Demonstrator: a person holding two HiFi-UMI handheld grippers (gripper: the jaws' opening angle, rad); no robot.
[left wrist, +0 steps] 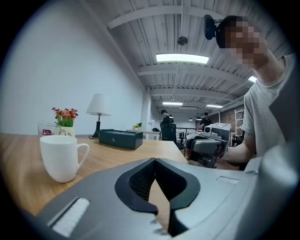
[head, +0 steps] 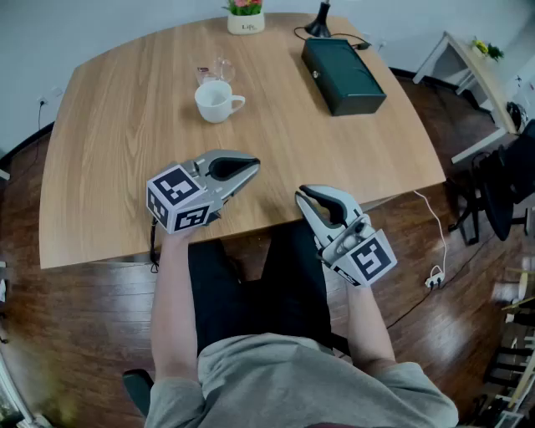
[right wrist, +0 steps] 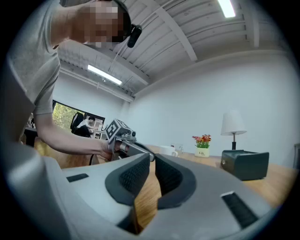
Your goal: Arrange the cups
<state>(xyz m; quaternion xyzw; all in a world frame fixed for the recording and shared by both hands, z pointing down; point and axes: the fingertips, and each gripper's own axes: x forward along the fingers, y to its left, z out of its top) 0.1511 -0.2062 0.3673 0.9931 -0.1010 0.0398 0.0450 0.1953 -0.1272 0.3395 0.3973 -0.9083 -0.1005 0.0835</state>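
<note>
**Head view: both grippers parked at the near edge, cups untouched**

Closest to me, the right gripper hangs just off the near edge of the tabletop, above the person's lap. Its own view shows its jaws closed tip to tip with only bare wood behind them, so it holds nothing. Beside it, the left gripper sits just inside the near edge. Its jaws are also together and empty, and it is held level.

Farther in, about midway toward the far edge and left of centre, the white mug stands upright with its handle turned to the right. Clear glassware stands just behind it; I cannot tell whether that is one glass or two. A black box lies toward the far right corner. A small flower pot and a lamp base stand at the far edge.

My read is that arranging has not begun and this is the approach step. The left gripper is the nearer one to the mug, so I would spread its jaws first, then carry it forward level to take the mug by its wall or handle. The glassware stands so close behind that the far jaw needs to slip in without knocking it.
</note>
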